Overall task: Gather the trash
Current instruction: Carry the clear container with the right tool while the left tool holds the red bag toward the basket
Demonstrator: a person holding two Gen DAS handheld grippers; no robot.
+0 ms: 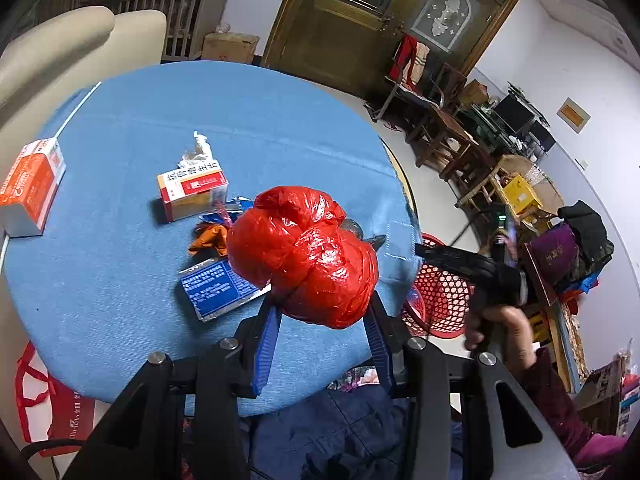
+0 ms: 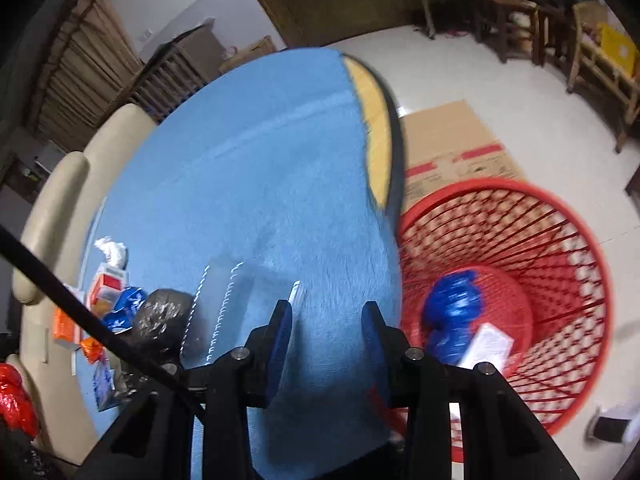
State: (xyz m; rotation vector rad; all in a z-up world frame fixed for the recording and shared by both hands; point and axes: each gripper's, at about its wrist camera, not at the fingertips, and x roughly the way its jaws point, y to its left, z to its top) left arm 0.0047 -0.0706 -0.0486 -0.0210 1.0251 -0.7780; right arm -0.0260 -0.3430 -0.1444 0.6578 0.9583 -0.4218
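Boxes (image 1: 193,190) lie on the table (image 1: 120,264), basket (image 2: 560,240) beside it.

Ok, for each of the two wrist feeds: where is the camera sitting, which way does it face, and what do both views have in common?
Left wrist: sits behind the left gripper, angled down across the blue table; its fingers clamp the red bag; the other hand shows at right.
Right wrist: sits behind the right gripper, nothing between its fingers, facing down over the table edge toward the red basket.
Shared: table, basket, red bag, boxes.
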